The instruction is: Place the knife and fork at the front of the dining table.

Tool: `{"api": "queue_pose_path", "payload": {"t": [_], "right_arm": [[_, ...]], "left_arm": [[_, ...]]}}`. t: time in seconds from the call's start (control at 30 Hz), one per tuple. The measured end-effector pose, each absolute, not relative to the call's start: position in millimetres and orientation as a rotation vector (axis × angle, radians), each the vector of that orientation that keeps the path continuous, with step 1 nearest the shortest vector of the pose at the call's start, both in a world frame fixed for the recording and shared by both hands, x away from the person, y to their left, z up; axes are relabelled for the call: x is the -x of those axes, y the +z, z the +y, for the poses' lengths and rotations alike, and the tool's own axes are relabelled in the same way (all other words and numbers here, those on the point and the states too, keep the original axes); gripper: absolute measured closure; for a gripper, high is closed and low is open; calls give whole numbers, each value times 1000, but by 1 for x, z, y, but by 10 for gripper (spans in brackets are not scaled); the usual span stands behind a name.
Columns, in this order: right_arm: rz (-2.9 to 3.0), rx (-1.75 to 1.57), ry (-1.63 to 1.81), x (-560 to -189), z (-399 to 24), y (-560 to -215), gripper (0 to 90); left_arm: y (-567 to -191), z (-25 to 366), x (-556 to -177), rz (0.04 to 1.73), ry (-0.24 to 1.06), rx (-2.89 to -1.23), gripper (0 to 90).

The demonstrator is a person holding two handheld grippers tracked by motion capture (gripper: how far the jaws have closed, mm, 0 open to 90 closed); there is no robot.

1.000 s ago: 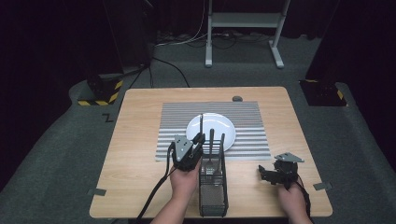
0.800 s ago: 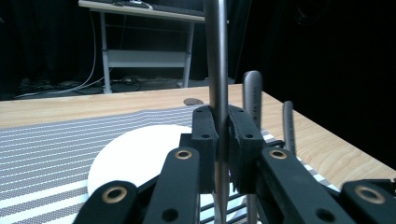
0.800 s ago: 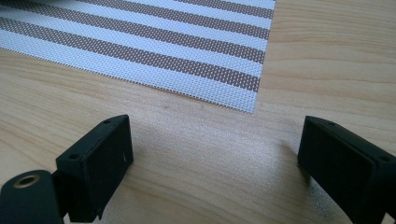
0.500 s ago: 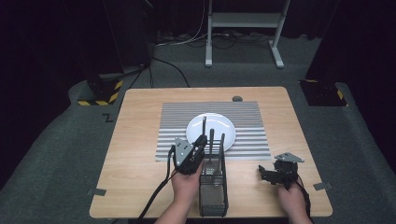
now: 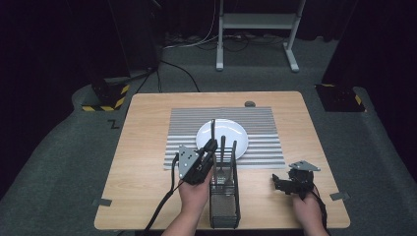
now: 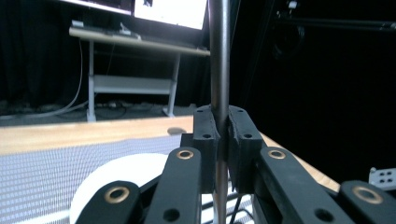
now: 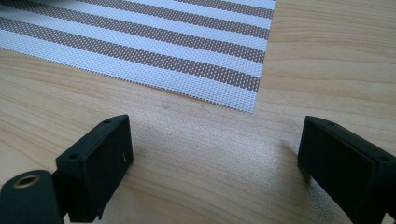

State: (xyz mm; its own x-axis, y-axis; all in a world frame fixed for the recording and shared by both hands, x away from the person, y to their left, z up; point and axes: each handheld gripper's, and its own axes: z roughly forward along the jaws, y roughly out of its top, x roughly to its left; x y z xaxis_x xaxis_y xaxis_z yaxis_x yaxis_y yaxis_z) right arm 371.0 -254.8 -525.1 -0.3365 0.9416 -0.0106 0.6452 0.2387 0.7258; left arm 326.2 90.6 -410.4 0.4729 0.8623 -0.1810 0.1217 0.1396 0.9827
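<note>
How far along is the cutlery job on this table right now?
Early, by the look of it. The white plate on the striped placemat carries no cutlery yet. In hand: the left hand-held gripper is clamped on one upright utensil handle above the black mesh caddy. Two more utensils stand in the caddy. The right hand-held gripper rests open over bare wood.

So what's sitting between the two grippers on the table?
In the high view, a black wire basket holding upright utensils stands between the left gripper and right gripper.
</note>
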Motion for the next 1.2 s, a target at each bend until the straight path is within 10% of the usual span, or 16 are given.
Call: {"api": "queue_pose_path", "payload": {"t": [1.2], "right_arm": [[2079,-1435,884,-372,-255,-525,99]], "left_arm": [[-327,120,-301,771,779,-1189,831]]}}
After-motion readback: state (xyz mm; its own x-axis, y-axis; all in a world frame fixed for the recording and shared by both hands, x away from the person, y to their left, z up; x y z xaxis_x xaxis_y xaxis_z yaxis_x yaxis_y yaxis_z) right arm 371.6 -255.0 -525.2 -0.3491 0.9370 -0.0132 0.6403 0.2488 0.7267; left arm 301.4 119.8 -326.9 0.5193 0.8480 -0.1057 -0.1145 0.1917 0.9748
